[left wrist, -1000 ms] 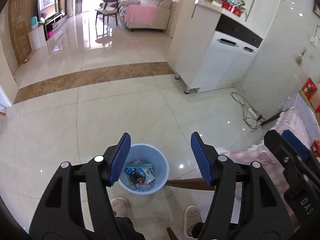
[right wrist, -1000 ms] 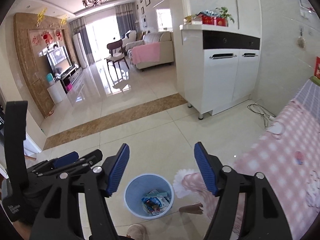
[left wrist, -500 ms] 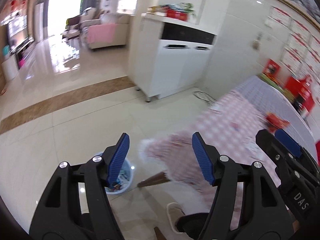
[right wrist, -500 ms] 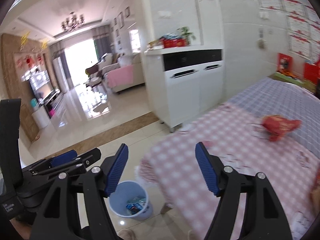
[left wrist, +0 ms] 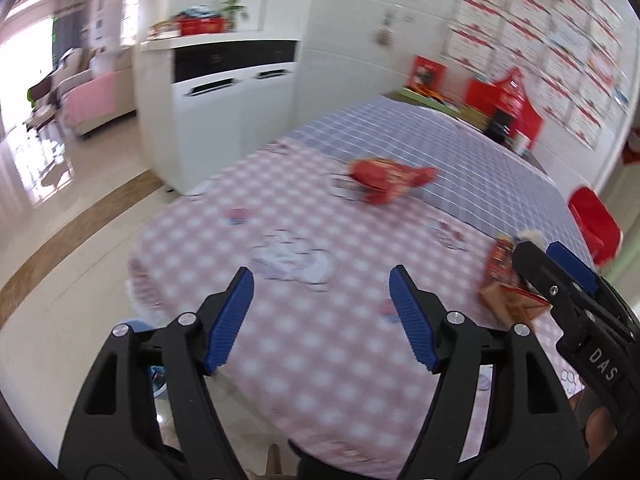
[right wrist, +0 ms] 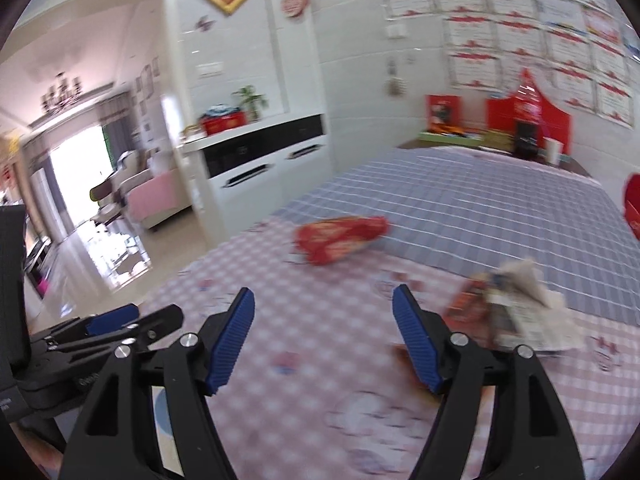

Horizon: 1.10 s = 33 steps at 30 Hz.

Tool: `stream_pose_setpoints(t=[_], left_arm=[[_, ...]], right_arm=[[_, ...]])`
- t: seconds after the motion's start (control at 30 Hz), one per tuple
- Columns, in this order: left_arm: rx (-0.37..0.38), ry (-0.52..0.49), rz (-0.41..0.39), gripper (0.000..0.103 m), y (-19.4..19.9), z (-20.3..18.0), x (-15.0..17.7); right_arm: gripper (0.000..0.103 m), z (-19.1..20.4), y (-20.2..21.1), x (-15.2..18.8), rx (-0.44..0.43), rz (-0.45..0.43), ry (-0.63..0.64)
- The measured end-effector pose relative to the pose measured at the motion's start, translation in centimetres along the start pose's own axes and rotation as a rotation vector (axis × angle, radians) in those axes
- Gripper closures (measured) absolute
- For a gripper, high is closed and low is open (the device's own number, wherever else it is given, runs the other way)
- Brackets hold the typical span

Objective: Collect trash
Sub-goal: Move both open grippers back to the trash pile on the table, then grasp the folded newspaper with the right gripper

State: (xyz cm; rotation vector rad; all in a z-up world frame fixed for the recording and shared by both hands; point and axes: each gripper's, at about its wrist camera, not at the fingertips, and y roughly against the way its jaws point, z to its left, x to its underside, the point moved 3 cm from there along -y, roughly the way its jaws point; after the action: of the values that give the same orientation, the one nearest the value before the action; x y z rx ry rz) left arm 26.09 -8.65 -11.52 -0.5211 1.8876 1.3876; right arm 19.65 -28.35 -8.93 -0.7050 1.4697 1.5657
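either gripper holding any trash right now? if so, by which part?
Nothing held. Left gripper and right gripper are both open and empty above the table; the red wrapper lies untouched.

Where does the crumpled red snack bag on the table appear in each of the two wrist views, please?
Left wrist view: the red snack bag lies upper centre, at the seam between the pink and blue checked cloths.
Right wrist view: the same bag lies just above centre, at that seam.
Shared landmark: the white cabinet stands beyond it to the left.
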Motion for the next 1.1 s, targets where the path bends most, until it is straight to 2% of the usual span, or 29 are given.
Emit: stream_pose_setpoints(t=[0.17,0.43,0.73,1.0,1.1], left_arm=[[0.036,-0.07,0.031,0.033,-1.9,-4.9,-0.2],[0.049,-0.11,0.062,0.032,-5.3,-8.7,-1.5],[0.046,-0.087,0.089,0.031,-9.1,-9.3,-3.7],[0.091,0.008,0.113,0.029,-12.5,-8.3,-5.1],[0.094,0.023,0.11,0.028,-13.5,-8.1,-5.3]], right_arm=[[0.033,-7.0,0.8,0.6,0.095,0.009,-0.067],[0.033,-15.4,0.0,1.4,0.218,0.083,-0.147],[0.033,-17.6,-4.9,0.2,0.27,0.176,-0.099],[0.033,-19.0,-9.1,-0.5,0.203,0.225,-0.123],[0.048,-19.1,-10.3,-0.9,0.159,0.238,-0.13]])
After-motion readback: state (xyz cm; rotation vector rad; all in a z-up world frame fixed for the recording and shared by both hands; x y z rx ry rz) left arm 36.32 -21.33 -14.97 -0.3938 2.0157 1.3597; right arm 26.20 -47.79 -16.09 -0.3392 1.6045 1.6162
